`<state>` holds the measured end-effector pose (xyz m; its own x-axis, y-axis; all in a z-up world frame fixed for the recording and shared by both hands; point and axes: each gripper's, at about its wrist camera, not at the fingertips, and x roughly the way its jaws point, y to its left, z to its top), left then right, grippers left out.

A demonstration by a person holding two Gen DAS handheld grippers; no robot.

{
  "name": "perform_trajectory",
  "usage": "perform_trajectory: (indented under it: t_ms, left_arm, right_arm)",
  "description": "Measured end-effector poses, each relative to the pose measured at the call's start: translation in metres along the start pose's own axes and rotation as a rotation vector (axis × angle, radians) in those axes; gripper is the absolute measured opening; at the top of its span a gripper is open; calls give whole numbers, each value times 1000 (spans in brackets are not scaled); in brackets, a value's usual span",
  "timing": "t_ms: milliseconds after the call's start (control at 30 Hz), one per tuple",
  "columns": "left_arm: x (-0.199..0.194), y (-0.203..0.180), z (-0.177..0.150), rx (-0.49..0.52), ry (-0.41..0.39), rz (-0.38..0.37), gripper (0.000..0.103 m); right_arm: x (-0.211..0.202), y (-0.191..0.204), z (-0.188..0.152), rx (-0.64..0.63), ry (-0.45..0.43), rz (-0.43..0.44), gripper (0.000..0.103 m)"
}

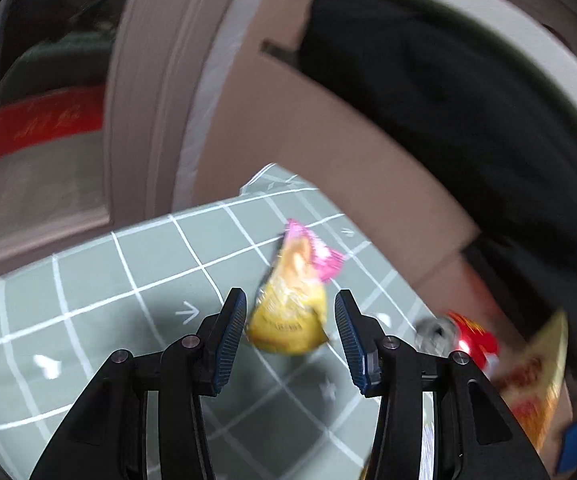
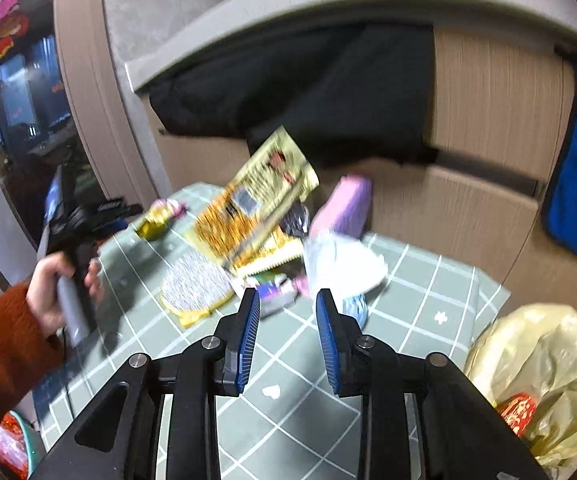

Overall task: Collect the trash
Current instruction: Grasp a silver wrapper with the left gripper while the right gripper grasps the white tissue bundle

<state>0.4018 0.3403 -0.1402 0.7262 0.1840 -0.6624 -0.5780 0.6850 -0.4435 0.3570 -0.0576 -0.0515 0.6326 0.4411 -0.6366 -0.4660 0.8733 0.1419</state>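
A yellow and pink snack wrapper [image 1: 294, 304] lies on the green grid tablecloth [image 1: 108, 280]. My left gripper [image 1: 290, 312] is open, its fingers on either side of the wrapper's near end. In the right wrist view the same wrapper [image 2: 160, 216] lies at the table's far left, with the left gripper [image 2: 88, 216] held in a hand beside it. My right gripper [image 2: 286, 306] is open and empty, short of a pile of trash: a big yellow packet [image 2: 256, 196], a white crumpled wrapper [image 2: 340, 264], a pink item [image 2: 348, 204] and a round scrubber pad [image 2: 194, 286].
A bin lined with a yellowish bag [image 2: 544, 364] stands off the table's right edge, with a red wrapper [image 2: 518, 412] in it. A beige cabinet [image 2: 488, 120] with black cloth [image 2: 328, 92] hanging over it is behind the table. A red can [image 1: 472, 340] lies at the right.
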Motion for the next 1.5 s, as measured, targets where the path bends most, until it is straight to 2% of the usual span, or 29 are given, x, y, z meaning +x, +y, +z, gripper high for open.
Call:
perform_trajectory:
  t_ms: [100,167,200,233,300,367,500,667,833,900,1100,1267,1367,1500]
  left_arm:
    - [22,3,2,-57,52,19,46]
    - [27,3,-1,-68,81,19,39]
    - [28,1,-3,-55,89,18,38]
    - [26,-1,-5,-37,88,19,27]
    - [19,-7,-11,18,98,15,21]
    - [7,-12,-19,47,112,-25,6]
    - [-25,-33,-48,164,179,-117,6]
    - [-66,-49,-81,253,238,-204,5]
    - [-107,-59,-106,292,282,-302,5]
    - [-118,-64,-115,316,286,-325,5]
    - [-132,-76,-132,377,294,-344,5]
    - [-134,-80,-139,382,311,-351,5]
    - [-137,-82,-141,389,303,-347,5]
    - [-147,-88,-140,396,259,-334,5]
  right_arm:
    - [8,-7,-4,-4,24,0,28]
    - [11,-12,-6,-6,28,-7,28]
    - [11,-14,-6,-4,29,-9,28]
    - [12,-18,-5,0,29,-10,28]
    - [13,-24,-5,10,27,-16,28]
    - [14,-29,-4,17,23,-12,28]
    - [20,-35,0,7,26,0,28]
    - [35,-38,9,-5,52,4,28]
    - [60,-40,12,-14,111,37,34]
    - [72,-40,9,-27,135,23,35]
    - [96,-40,5,-42,148,-22,40]
    - [112,-34,7,-87,178,-52,44]
    - [108,-37,10,-69,165,-48,40]
    - [82,-42,11,-21,122,4,36]
